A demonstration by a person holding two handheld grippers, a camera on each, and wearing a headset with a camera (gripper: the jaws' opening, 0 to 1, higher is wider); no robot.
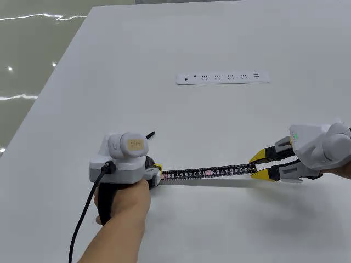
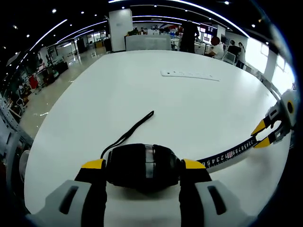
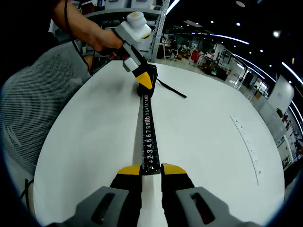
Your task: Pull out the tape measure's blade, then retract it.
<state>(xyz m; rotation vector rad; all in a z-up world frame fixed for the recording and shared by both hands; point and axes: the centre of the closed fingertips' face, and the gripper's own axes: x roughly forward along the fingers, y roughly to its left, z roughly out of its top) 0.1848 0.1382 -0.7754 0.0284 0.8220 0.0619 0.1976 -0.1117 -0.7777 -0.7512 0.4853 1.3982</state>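
Observation:
My left gripper (image 2: pixel 144 165) is shut on the black tape measure case (image 2: pixel 143 166), which rests on the white table (image 1: pixel 181 44). In the head view the case (image 1: pixel 152 167) is mostly hidden under the left gripper (image 1: pixel 148 172). A black blade with white numbers (image 1: pixel 208 173) runs from the case to my right gripper (image 1: pixel 256 167), whose yellow-tipped jaws are shut on the blade's end. In the right gripper view the blade (image 3: pixel 149 137) stretches away from the right gripper (image 3: pixel 151 169) to the case (image 3: pixel 147 75). A black wrist strap (image 2: pixel 130 132) trails from the case.
A white power strip (image 1: pixel 222 78) lies flat on the table farther back. A black cable (image 1: pixel 82 219) hangs from the left gripper near the table's front edge. A mesh chair (image 3: pixel 33 118) stands beside the table.

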